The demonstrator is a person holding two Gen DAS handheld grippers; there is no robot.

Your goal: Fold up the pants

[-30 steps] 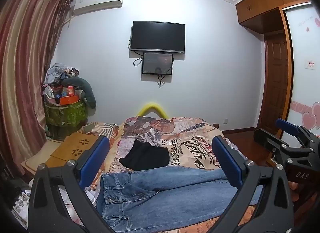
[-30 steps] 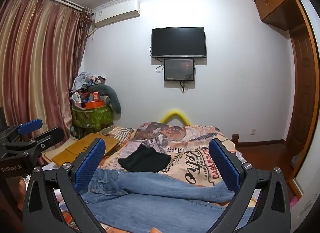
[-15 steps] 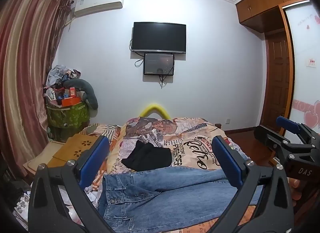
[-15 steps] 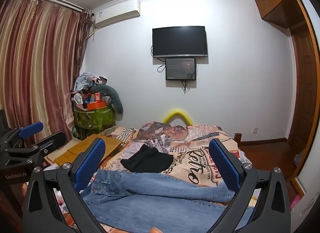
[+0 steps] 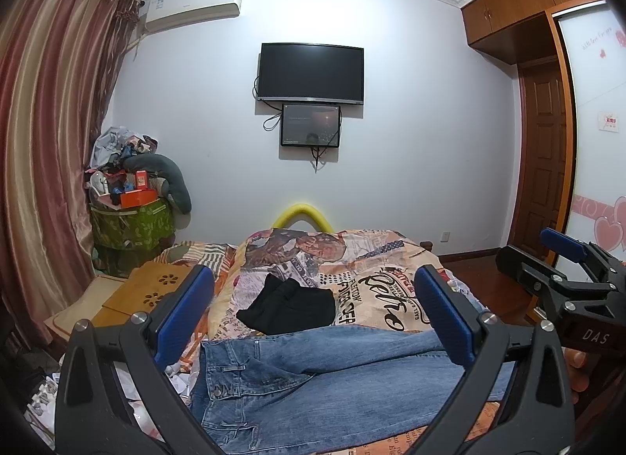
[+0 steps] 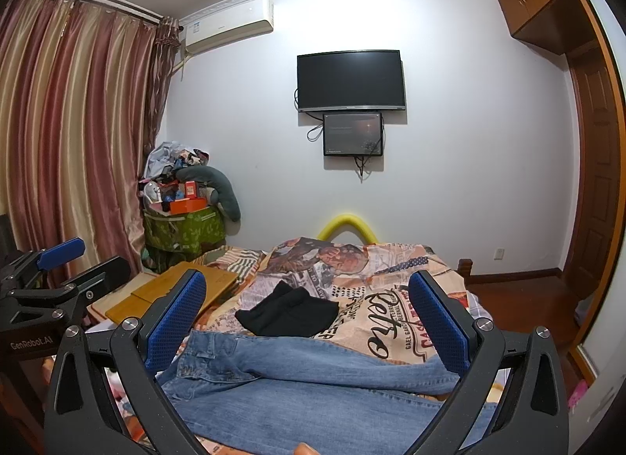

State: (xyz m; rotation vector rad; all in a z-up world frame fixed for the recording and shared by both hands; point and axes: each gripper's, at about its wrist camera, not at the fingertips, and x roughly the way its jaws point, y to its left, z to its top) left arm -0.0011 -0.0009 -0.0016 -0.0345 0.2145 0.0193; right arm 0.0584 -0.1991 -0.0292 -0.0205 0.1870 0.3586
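Note:
Blue jeans (image 5: 313, 373) lie spread across the near end of the bed, waistband to the left and legs running right; the right wrist view shows the same jeans (image 6: 305, 380). My left gripper (image 5: 313, 314) hangs above them, wide open, nothing between its blue pads. My right gripper (image 6: 309, 318) is likewise open and empty over the jeans. Each gripper also shows in the other's view: the right gripper (image 5: 563, 263) at the right edge, the left gripper (image 6: 51, 271) at the left edge.
A folded black garment (image 5: 287, 306) lies on the printed bedspread (image 5: 375, 283) beyond the jeans. A wooden lap table (image 5: 144, 290) sits left of the bed, a piled green bin (image 5: 131, 220) by the curtain. A TV (image 5: 311, 73) hangs on the far wall.
Both views have shifted slightly, so the room sits a touch lower and farther right. The jeans lie as before and both grippers stay open.

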